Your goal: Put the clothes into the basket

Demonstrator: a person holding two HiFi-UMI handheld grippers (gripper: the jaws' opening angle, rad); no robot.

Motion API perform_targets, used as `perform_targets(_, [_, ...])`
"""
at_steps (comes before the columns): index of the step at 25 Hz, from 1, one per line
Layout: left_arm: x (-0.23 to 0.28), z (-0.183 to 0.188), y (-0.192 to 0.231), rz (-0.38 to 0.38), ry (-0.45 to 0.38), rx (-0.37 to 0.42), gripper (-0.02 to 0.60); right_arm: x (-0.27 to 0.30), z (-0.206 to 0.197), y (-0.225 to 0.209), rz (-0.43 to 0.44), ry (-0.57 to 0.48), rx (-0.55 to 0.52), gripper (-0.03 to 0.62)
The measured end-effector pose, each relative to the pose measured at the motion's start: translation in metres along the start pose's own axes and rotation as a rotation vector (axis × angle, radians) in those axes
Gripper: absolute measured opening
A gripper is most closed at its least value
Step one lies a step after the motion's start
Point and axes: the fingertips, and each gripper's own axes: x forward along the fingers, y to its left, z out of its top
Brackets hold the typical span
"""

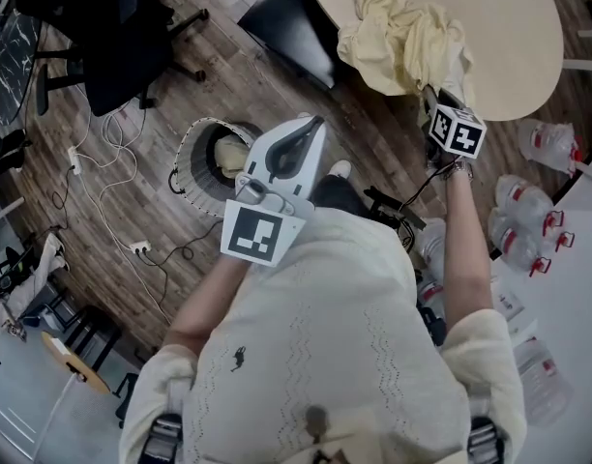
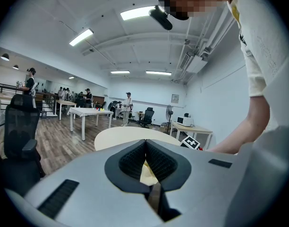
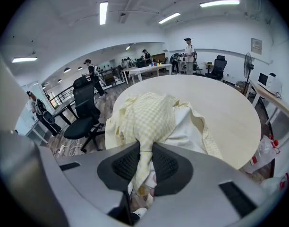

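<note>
A pale yellow checked garment [image 1: 402,37] lies bunched at the near edge of a round beige table [image 1: 514,27]. My right gripper [image 1: 436,95] is shut on a fold of the garment [image 3: 151,117], which runs up between its pads [image 3: 145,157]. My left gripper [image 1: 310,124] hangs over the floor near my body, left of the table. Its jaw tips touch, so it is shut [image 2: 145,144]; a pale yellow patch shows through the gap behind them. A round wire basket [image 1: 192,153] stands on the wood floor at the left with a yellowish cloth [image 1: 233,153] inside.
A black chair [image 1: 296,22] stands between basket and table. A black office chair [image 1: 112,37] is at the far left. Cables and a power strip [image 1: 141,247] lie on the floor. Plastic bottles [image 1: 528,211] crowd the right side by a white surface [image 1: 577,288].
</note>
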Motion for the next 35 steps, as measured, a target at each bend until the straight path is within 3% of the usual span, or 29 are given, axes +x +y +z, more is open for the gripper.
perform_targets(8, [-0.012, 0.002, -0.039, -0.006, -0.017, 0.011, 0.02, -0.043, -0.004, -0.011, 0.004, -0.056, -0.007, 0.077])
perform_targets(35, [-0.032, 0.003, -0.104, -0.016, -0.046, 0.039, 0.02, -0.139, -0.01, -0.01, 0.054, -0.186, -0.026, 0.077])
